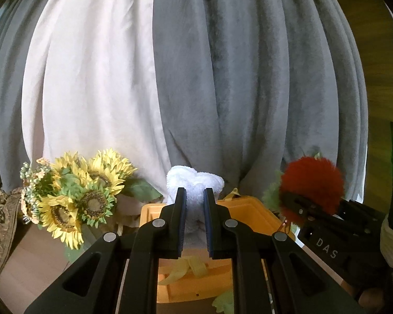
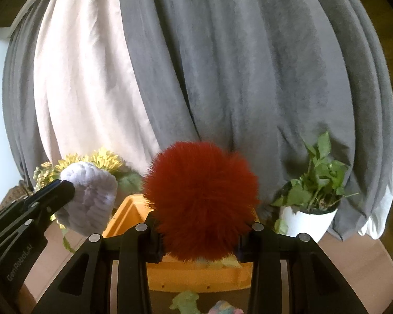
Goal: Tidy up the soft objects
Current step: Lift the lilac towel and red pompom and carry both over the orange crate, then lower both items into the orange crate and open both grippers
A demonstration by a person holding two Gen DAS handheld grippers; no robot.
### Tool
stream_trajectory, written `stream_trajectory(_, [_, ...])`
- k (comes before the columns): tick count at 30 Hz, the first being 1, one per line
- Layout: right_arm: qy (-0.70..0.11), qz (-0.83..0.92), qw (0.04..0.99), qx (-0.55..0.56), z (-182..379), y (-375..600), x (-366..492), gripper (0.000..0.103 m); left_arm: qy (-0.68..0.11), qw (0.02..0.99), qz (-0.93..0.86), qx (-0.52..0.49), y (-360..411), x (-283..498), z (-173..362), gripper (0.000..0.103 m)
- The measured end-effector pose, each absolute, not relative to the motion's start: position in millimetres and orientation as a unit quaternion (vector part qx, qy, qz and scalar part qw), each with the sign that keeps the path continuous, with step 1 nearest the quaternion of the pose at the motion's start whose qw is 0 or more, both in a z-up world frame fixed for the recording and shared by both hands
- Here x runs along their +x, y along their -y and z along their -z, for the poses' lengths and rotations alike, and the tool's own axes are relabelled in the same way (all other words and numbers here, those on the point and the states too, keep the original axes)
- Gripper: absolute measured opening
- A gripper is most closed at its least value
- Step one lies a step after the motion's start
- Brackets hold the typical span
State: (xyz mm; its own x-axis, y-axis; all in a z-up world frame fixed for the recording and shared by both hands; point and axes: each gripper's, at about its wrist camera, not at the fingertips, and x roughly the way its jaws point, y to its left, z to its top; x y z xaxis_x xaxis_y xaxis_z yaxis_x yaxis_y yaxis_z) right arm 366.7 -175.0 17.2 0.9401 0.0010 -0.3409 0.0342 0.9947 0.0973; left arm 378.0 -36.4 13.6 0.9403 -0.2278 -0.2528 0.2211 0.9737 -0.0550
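Observation:
My left gripper [image 1: 194, 196] is shut on a white fluffy soft toy [image 1: 194, 180] and holds it above an orange bin [image 1: 251, 209]. The same toy [image 2: 91, 198] shows at the left of the right wrist view, held by the left gripper. My right gripper [image 2: 199, 238] is shut on a red furry pompom [image 2: 200, 198], held over the orange bin [image 2: 196, 274]. The pompom [image 1: 311, 183] shows at the right of the left wrist view. Pale yellow soft pieces [image 1: 188, 268] lie inside the bin.
Sunflower bouquet [image 1: 76, 196] stands left of the bin. A potted green plant [image 2: 311, 198] in a white pot stands at the right. Grey and white curtains [image 1: 196, 78] hang behind. Small green and pastel soft toys [image 2: 186, 301] lie on the wooden table in front of the bin.

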Motion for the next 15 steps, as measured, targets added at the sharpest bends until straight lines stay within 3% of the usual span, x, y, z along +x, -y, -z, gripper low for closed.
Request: stream_trajectory(15, [-0.211, 0.000, 0.976, 0.052, 6, 178, 429, 0.038, -0.166, 0.980, 0.112, -0.011, 40, 440, 10, 0.014])
